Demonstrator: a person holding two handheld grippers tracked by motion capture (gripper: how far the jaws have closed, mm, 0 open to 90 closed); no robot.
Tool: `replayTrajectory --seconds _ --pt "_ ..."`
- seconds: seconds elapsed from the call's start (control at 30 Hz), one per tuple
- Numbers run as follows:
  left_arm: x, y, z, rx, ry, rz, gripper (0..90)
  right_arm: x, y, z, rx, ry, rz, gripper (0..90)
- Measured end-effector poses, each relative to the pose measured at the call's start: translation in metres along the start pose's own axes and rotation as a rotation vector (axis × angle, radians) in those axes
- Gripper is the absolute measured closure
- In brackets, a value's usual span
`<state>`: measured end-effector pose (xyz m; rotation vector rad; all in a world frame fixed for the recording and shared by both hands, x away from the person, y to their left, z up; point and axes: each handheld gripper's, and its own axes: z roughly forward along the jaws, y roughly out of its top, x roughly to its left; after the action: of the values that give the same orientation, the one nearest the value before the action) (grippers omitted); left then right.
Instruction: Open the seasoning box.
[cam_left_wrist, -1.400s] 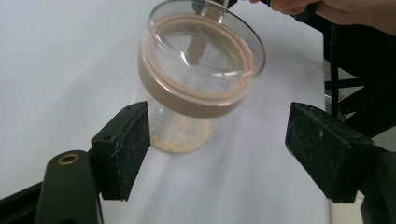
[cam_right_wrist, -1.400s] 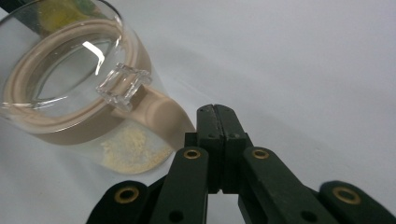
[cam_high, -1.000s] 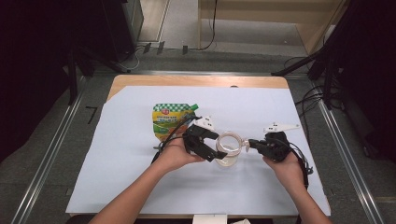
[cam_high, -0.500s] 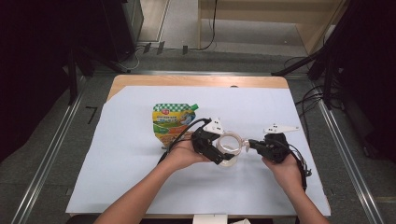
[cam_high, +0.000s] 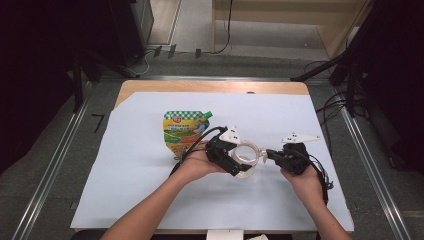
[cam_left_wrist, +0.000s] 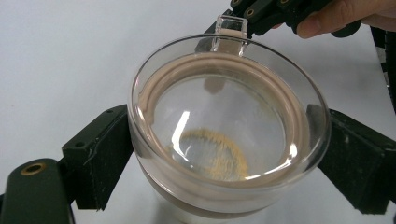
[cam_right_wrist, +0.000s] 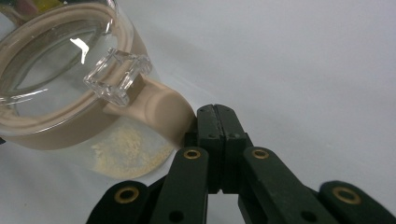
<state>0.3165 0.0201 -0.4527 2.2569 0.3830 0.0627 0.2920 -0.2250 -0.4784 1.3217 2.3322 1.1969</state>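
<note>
The left claw (cam_left_wrist: 224, 158) has just spread its jaws wider around the lidded glass jar (cam_left_wrist: 224, 140), and its pads now flank the jar's wall with the glass between them, so the hold looks loose and the lid is probably next. The right claw (cam_right_wrist: 215, 140) is closed, its tips beside the jar's beige handle (cam_right_wrist: 163, 109). The jar stands on the table's white sheet (cam_high: 125, 165), with a green seasoning pouch (cam_high: 182, 131) nearby and dark grey floor around.
</note>
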Motion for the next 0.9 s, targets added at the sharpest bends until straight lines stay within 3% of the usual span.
replayTrajectory --seconds 0.8,0.9 --pt "-0.004 0.017 -0.008 0.035 0.017 0.009 11.7 0.000 0.000 0.000 0.002 -0.005 0.000 90.0" --pt "-0.005 0.023 -0.012 0.005 0.008 0.010 13.1 0.000 0.000 0.000 0.001 -0.003 0.002 90.0"
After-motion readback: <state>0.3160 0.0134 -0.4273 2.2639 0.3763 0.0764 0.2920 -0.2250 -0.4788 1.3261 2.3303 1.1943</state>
